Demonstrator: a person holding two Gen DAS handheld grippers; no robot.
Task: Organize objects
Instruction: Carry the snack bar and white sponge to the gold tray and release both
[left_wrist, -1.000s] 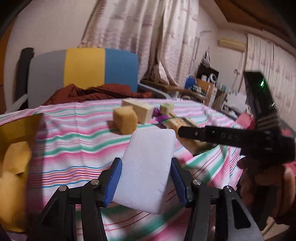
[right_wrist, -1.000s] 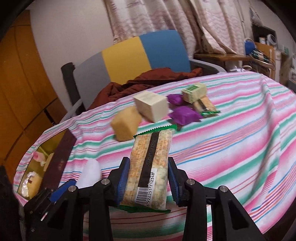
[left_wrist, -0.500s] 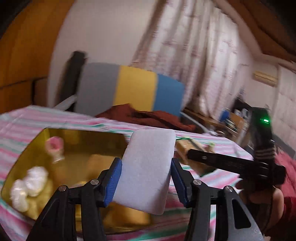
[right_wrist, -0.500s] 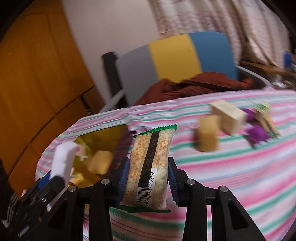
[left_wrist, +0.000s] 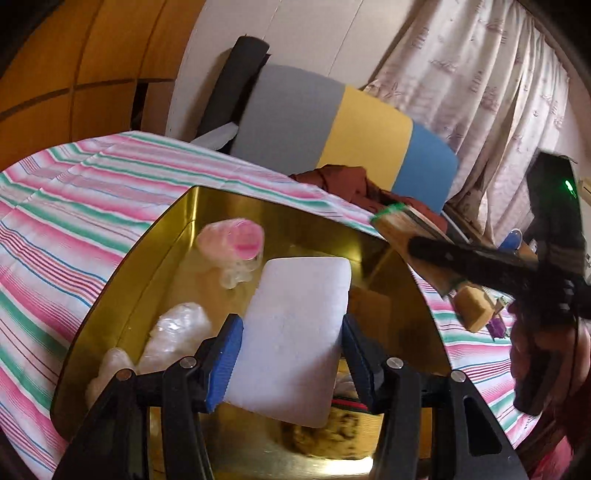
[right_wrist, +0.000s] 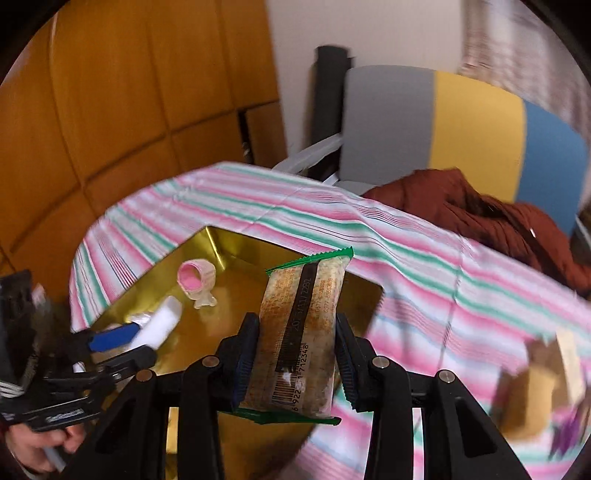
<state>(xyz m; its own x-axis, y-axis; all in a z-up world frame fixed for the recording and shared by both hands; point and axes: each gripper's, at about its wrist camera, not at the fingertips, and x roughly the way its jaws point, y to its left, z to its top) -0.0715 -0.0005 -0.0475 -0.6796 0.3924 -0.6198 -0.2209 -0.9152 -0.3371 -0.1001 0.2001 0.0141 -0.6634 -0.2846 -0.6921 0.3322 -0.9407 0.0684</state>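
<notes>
Left gripper (left_wrist: 291, 354): clamped on a white foam block (left_wrist: 295, 332), blue pads against both its long sides; block stands upright over the gold tray (left_wrist: 110, 295).
Right gripper (right_wrist: 293, 356): clenched on a wrapped snack bar (right_wrist: 303, 336), barcode end nearest the camera, green crimped end pointing away; bar hangs above the tray's right half.
Gold tray: sits at the left end of the striped tablecloth (left_wrist: 74, 206), near the front edge.
Tray contents: pink jelly cup (left_wrist: 236, 240) lying on its side toward the far left corner; clear-wrapped white pieces (left_wrist: 177, 332) along the left wall; a brownish crumbly item at the near wall, partly hidden by the block.
Right end of cloth: tan blocks (right_wrist: 535, 384) and purple wrappers, blurred.
Background: grey-yellow-blue chair (right_wrist: 461, 133) past the far edge, rust-red cloth (right_wrist: 480, 218) on it.
</notes>
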